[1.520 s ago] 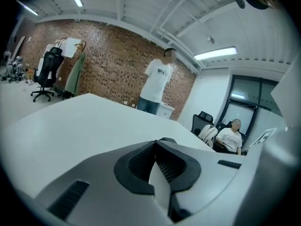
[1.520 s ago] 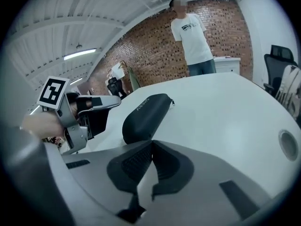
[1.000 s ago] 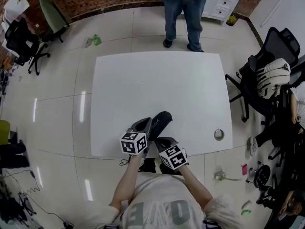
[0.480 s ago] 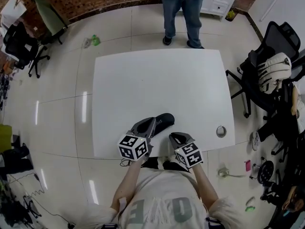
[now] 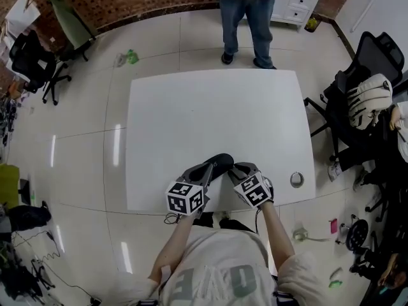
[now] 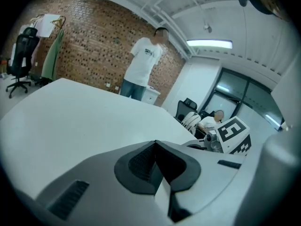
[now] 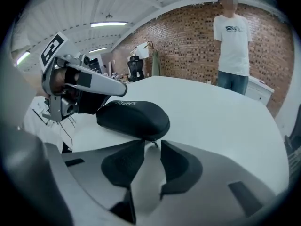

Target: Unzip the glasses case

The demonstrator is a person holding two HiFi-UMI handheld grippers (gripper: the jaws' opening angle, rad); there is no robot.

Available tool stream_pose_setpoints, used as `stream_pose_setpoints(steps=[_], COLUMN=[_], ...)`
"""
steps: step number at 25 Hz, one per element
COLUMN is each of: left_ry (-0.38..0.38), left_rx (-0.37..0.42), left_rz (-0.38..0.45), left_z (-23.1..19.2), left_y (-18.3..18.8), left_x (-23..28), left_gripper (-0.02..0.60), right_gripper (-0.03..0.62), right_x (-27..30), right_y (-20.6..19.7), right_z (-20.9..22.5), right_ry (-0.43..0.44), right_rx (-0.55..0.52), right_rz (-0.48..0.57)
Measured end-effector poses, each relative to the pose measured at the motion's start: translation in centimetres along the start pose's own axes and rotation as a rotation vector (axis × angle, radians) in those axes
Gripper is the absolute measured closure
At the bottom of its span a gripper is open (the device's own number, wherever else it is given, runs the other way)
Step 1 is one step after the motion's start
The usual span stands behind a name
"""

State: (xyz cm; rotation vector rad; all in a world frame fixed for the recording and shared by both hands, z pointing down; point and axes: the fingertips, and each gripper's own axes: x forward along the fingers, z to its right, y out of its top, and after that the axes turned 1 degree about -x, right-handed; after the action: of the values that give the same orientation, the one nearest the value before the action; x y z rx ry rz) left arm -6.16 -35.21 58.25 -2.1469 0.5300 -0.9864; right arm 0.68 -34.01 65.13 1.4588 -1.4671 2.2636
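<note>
The black zip glasses case [image 5: 220,162] [image 7: 134,118] lies near the front edge of the white table [image 5: 210,107]. My left gripper [image 5: 204,169] rests over the case's left end; in the right gripper view one of its fingers [image 7: 96,81] lies across that end. In the left gripper view the left gripper [image 6: 155,143] has its pads together, and the case is hidden below them. My right gripper [image 5: 238,169] [image 7: 151,144] is at the case's right end, its jaws opening. The small zipper pull [image 7: 153,145] sits at the gap between the tips, and the pads do not press on it.
A person [image 5: 247,18] stands at the table's far side. A round cable port [image 5: 296,180] sits at the table's front right corner. Office chairs [image 5: 366,94] with clothing stand to the right, and a white drawer cabinet [image 5: 294,2] stands at the back.
My right gripper swung out to the right, then came up beside the case's right end, and its jaws have parted. The left gripper has shifted slightly along the case.
</note>
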Motion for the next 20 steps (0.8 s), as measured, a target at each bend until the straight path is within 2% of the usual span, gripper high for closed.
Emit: stream_pose_setpoints(steps=[1, 2, 3, 7, 11, 16, 18, 20], left_ry=[0.002, 0.003, 0.003, 0.006, -0.051, -0.061, -0.042, -0.026], left_rx=[0.002, 0.006, 0.012, 0.008, -0.011, 0.05, 0.09, 0.097], left_rz=[-0.002, -0.004, -0.005, 0.035, 0.076, -0.025, -0.071, -0.081], left_z=[0.0, 0.0, 0.0, -0.3, 2.0, 3.8, 3.9, 3.9], left_y=[0.0, 0.0, 0.1, 1.0, 1.6, -1.2, -2.5, -3.4], left_x=[0.1, 0.1, 0.2, -0.1, -0.3, 0.7, 1.1, 1.1], left_gripper=[0.578, 0.578, 0.578, 0.578, 0.578, 0.578, 0.578, 0.578], right_gripper=[0.487, 0.553, 0.592, 0.592, 0.592, 0.592, 0.592, 0.592], right_x=[0.2, 0.3, 0.2, -0.5, -1.2, -1.3, -1.4, -1.6], right_y=[0.0, 0.0, 0.0, -0.4, -1.5, -2.0, -2.5, -2.9], right_z=[-0.1, 0.0, 0.0, -0.4, -1.7, -6.3, -6.7, -6.4], right_ry=[0.007, 0.002, -0.008, -0.05, -0.109, -0.037, -0.031, -0.027], right_rx=[-0.01, -0.019, -0.023, -0.008, 0.082, 0.093, 0.079, 0.074], right_rz=[-0.006, -0.008, -0.009, -0.026, -0.035, -0.014, -0.018, -0.021])
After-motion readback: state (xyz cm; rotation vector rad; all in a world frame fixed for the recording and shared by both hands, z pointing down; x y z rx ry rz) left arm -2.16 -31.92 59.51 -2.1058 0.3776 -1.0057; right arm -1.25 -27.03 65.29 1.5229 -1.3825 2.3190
